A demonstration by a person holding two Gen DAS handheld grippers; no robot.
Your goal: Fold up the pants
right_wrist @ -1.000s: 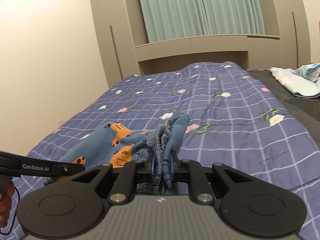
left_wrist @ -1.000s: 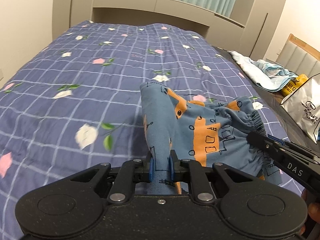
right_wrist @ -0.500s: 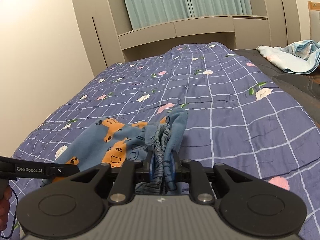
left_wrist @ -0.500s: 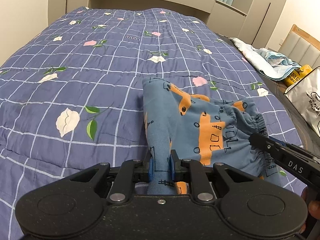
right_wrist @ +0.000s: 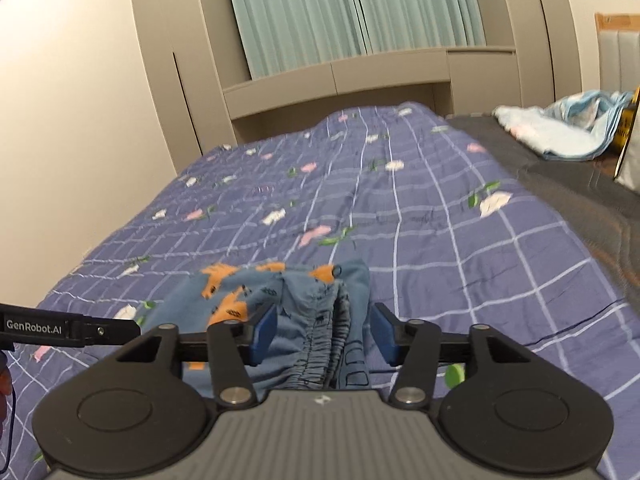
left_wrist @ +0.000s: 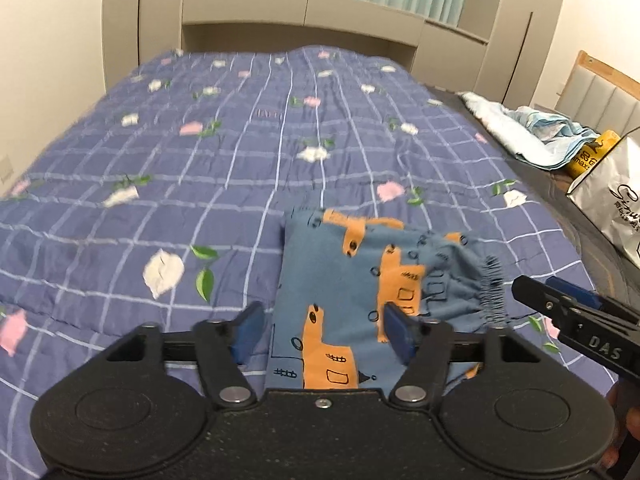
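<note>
The small blue pants (left_wrist: 360, 280) with orange prints lie on the purple checked bedspread (left_wrist: 200, 160), folded over. My left gripper (left_wrist: 324, 332) is open, its blue pads apart either side of the leg end, not touching the cloth. My right gripper (right_wrist: 324, 336) is open too, with the gathered elastic waistband (right_wrist: 320, 344) lying loose between its pads. The pants also show in the right wrist view (right_wrist: 248, 292). The right gripper's finger (left_wrist: 576, 320) shows at the right of the left wrist view, beside the waistband.
A light blue cloth heap (left_wrist: 532, 128), a yellow package (left_wrist: 592, 156) and a white bag (left_wrist: 616, 200) lie on the dark strip at the bed's right. Beige cabinets and a headboard shelf (right_wrist: 360, 76) stand behind the bed. A wall runs along the left.
Both grippers have opened and let go of the pants, which now lie on the bedspread. Both cameras have tilted up and pulled back slightly.
</note>
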